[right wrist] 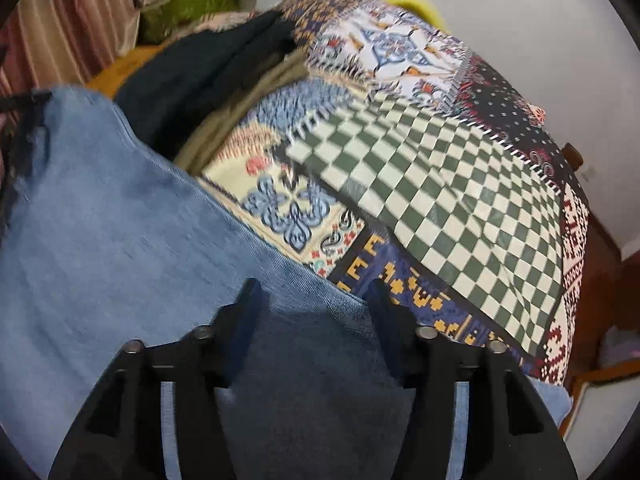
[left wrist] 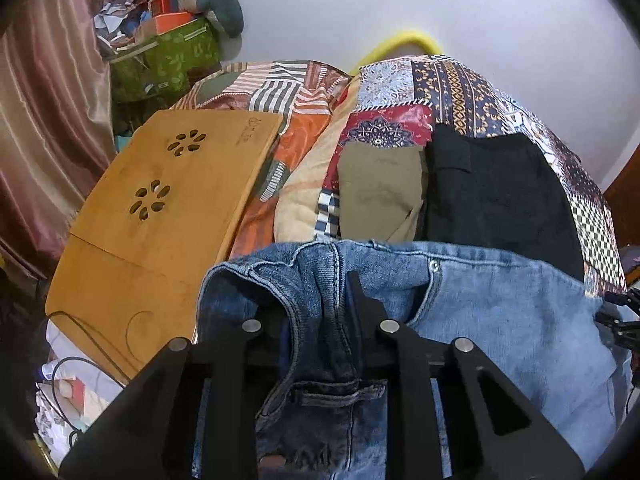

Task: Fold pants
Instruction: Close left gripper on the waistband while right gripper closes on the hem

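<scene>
Left gripper [left wrist: 316, 296]: pinching the waistband of the jeans [left wrist: 500, 312], jaws nearly together with a bunched fold of denim wedged between them near the fly seam.
Right gripper [right wrist: 314, 292]: standing partly open over the denim, fingers straddling the fabric edge, pads apparently not pressing on it; view blurred, so contact hard to confirm.
Jeans, left wrist view: lying just ahead of and under the gripper, waistband raised into the jaws, rivet and pocket seam off to the right, the rest spreading right across the bed.
Jeans, right wrist view [right wrist: 120, 240]: filling the lower left, the straight edge running diagonally down between the fingers, patchwork bedspread [right wrist: 440, 168] showing beyond.
Risk, one-sided lift: likely dragging the pants askew if only the left side is holding, leaving the fold crooked.
Risk, thick bunch: possibly slipping out of the left gripper, several layers and a seam being caught unevenly.
Risk, neighbours: black garment [left wrist: 500, 192] and khaki garment [left wrist: 380, 192] lying just beyond the waistband, possibly getting swept along.
Risk, wooden lap tray [left wrist: 160, 208]: sitting near on the left, possibly snagging a swinging leg.
</scene>
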`<state>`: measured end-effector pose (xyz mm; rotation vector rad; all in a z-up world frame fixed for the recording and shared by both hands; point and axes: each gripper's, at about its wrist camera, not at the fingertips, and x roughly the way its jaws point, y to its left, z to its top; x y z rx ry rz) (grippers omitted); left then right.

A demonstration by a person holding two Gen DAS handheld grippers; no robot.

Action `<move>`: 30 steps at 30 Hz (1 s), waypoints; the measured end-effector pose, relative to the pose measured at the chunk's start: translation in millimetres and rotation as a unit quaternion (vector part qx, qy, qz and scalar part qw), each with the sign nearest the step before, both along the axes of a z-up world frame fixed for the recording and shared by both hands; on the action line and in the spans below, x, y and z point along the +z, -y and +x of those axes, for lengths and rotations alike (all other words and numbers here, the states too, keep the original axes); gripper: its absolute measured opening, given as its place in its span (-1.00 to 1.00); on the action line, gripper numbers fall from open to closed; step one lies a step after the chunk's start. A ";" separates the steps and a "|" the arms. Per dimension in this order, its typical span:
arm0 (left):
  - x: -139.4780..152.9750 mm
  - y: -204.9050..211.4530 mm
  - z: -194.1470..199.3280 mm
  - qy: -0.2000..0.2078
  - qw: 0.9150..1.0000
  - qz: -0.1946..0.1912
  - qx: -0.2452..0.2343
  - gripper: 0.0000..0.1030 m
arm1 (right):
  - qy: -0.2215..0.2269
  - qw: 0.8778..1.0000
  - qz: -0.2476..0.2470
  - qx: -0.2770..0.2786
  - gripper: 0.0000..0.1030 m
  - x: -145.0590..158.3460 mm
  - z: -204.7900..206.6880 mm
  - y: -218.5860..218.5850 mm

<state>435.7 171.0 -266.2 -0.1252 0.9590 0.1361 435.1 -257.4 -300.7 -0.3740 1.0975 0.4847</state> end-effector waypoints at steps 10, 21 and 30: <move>5.7 13.1 -8.0 0.016 1.000 0.015 -0.022 -0.56 | 0.003 1.000 -0.008 -0.004 -0.68 -17.9 -0.4 0.5; 43.0 19.3 -33.8 0.052 0.998 0.020 -0.022 -0.58 | 0.071 0.997 0.011 -0.027 -0.88 16.6 -22.6 7.3; 54.2 9.8 -25.3 0.062 0.998 -0.011 -0.003 -0.59 | 0.156 0.987 0.010 -0.047 -0.90 56.0 -25.5 9.3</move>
